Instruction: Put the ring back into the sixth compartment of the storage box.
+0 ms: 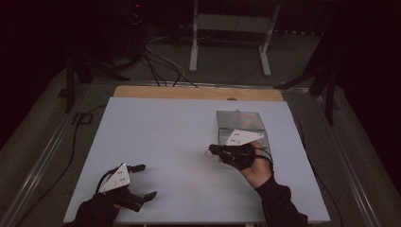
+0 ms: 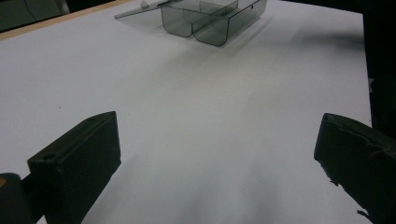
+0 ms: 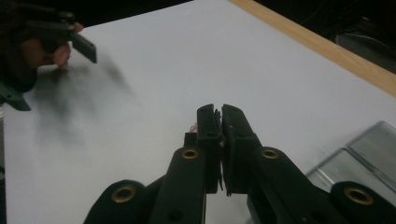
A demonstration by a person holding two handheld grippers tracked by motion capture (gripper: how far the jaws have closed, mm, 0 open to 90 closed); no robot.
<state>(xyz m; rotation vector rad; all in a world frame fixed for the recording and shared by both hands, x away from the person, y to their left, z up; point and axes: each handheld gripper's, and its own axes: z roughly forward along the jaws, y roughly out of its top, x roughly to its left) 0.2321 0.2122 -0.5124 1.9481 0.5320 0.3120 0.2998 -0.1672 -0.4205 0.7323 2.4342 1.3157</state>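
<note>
While the right gripper [image 1: 211,151] pinches a small ring [image 1: 208,152], seemingly light, rigid and slip-prone, left gripper [image 1: 144,181] rests spread on bench [image 1: 179,142].

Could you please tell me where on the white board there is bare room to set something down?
The widest bare patch lies between the left gripper and the clear box, reaching to the wooden edge. It is crowded by the box's near side, where the right gripper hangs shut on a small ring.
</note>
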